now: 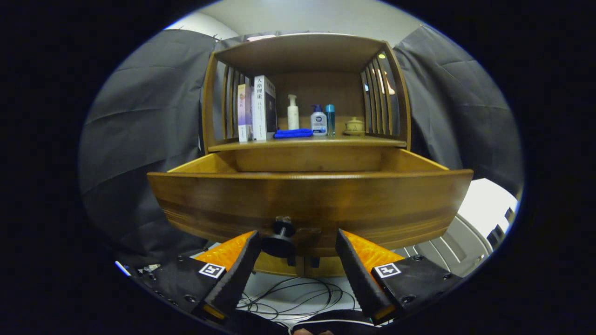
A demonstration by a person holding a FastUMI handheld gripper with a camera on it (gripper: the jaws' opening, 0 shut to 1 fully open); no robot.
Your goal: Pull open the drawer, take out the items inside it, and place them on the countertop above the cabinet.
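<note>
Gripper view: drawer (307, 204) seen pulled out, contents hidden behind front. Tool (298, 244) held apart, knob (279, 239) between fingers, nearer left one. Worktop (368, 139) above carries books, bottles, cloth.

Two books (256, 109) stood upright beside a folded blue cloth (293, 133), a white pump bottle (293, 112), two smaller bottles (323, 120) and a lidded cup (354, 125). Cables (293, 295) lay tangled on the floor below.

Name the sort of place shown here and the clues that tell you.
Likely a staged recording booth: a wooden cabinet with its drawer open, dark cloth behind, cables underneath. The open gripper straddles the knob.
</note>
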